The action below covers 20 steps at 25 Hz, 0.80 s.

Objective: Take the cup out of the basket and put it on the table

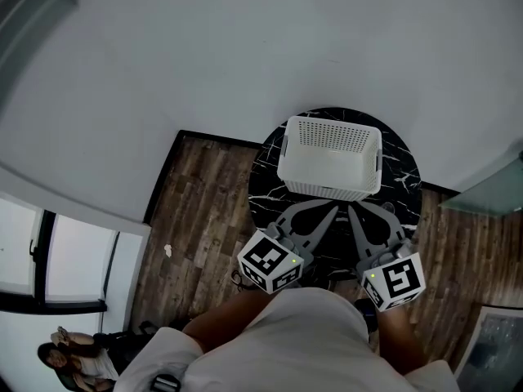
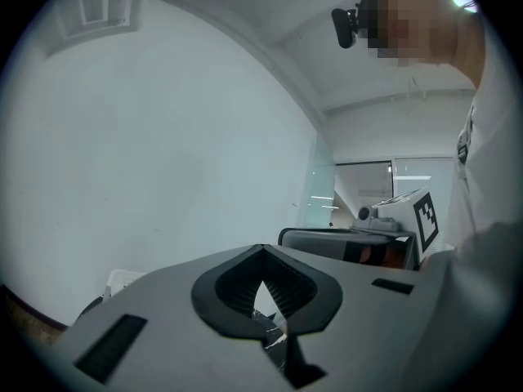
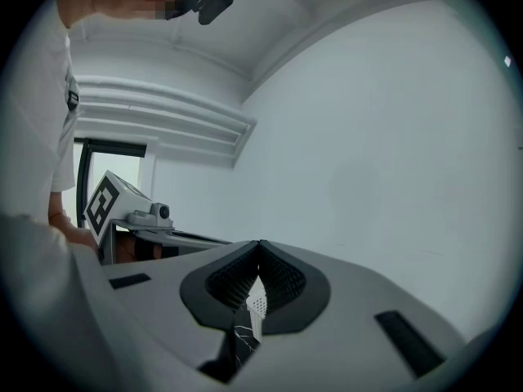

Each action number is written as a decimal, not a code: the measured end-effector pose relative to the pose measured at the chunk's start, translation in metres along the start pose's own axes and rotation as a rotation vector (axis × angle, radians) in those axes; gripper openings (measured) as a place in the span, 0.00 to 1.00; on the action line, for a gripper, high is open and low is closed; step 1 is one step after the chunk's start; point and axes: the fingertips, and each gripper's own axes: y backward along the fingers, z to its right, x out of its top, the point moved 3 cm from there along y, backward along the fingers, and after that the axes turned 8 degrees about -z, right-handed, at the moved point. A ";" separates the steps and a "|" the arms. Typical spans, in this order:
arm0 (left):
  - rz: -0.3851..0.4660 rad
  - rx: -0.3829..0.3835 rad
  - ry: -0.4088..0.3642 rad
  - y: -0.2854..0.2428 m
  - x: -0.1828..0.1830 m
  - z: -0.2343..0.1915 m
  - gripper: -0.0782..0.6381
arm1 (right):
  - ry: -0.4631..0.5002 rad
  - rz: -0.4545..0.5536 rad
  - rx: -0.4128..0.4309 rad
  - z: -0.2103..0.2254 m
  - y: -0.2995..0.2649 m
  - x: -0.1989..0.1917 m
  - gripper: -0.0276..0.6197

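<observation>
1. Your white shirt (image 1: 286, 337) sits nearest, right under the head camera, with both forearms reaching forward from it.
2. You hold the left gripper (image 1: 333, 210) and right gripper (image 1: 353, 210) side by side, low over the round black marble bench (image 1: 265, 188). Their tips aim at the near wall of the white slotted basket (image 1: 327, 188), which probably squares you up to it.
3. Both pairs of fingers are pressed tip to tip and grip nothing. Only a sliver of marble shows between them.
4. No view shows the cup. The basket's inside reads as blank white, so you cannot tell if the cup lies there. The visible part of the bench carries none.
</observation>
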 end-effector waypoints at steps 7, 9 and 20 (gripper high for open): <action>0.010 0.013 -0.012 0.006 0.007 0.003 0.11 | -0.006 0.030 0.008 -0.007 0.008 0.012 0.05; 0.007 0.016 -0.009 0.005 0.007 0.001 0.11 | -0.001 0.028 0.008 -0.008 0.007 0.012 0.05; -0.012 0.012 0.011 0.001 0.003 -0.001 0.11 | -0.024 0.038 0.016 -0.008 0.004 0.012 0.05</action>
